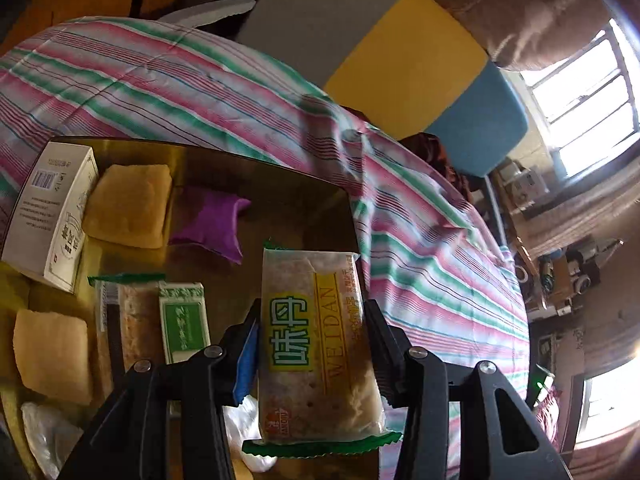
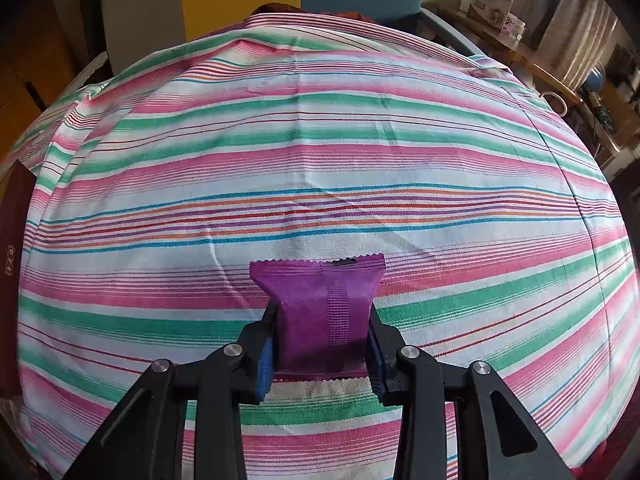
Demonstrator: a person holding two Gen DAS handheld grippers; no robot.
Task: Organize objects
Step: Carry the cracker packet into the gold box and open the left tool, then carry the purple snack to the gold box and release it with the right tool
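Note:
In the left wrist view my left gripper (image 1: 312,312) is shut on a clear cracker packet (image 1: 316,344) with a yellow-green label and green ends, held above a gold tray (image 1: 280,196). On the tray lie a white box (image 1: 50,208), two yellow pastry packets (image 1: 130,206) (image 1: 52,354), a purple packet (image 1: 210,222), a green-and-white packet (image 1: 184,322) and another cracker packet (image 1: 120,320). In the right wrist view my right gripper (image 2: 322,318) is shut on a purple snack packet (image 2: 324,312), seam side up, just over the striped cloth (image 2: 320,152).
The striped pink, green and white cloth (image 1: 420,248) covers the surface around the tray. White plastic wrap (image 1: 48,436) lies at the tray's near left. Grey, yellow and blue panels (image 1: 404,64) stand behind. A cluttered shelf (image 1: 560,276) and windows are at the right.

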